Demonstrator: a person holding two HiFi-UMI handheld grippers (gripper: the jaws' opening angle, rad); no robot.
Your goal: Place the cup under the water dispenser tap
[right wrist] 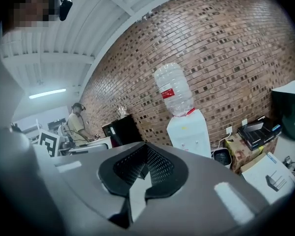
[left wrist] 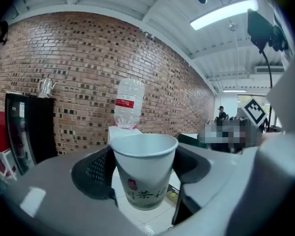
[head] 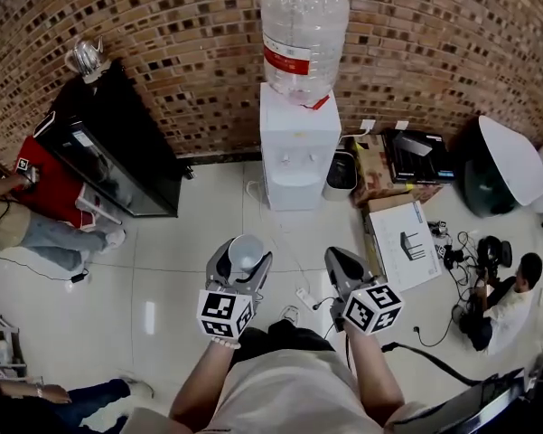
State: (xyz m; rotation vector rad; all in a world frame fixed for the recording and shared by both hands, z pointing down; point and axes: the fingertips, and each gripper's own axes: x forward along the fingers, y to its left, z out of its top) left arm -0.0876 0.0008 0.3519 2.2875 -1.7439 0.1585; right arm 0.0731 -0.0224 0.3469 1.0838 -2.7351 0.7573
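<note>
A white paper cup (head: 245,251) with green print stands upright between the jaws of my left gripper (head: 243,262), which is shut on it. In the left gripper view the cup (left wrist: 145,171) fills the middle and both black pads press its sides. The white water dispenser (head: 296,147) with a clear bottle (head: 304,34) on top stands against the brick wall, some way ahead of both grippers. Its taps (head: 294,159) sit above a recess. My right gripper (head: 337,266) is level with the left one, shut, with nothing in it. Its pads (right wrist: 159,168) meet, and the dispenser (right wrist: 189,132) shows beyond them.
A black cabinet (head: 117,152) with a kettle (head: 88,57) stands left of the dispenser. Boxes (head: 402,242) and a dark bin with a white lid (head: 501,165) lie to the right. A power strip and cables (head: 305,298) cross the floor ahead. People sit at both sides.
</note>
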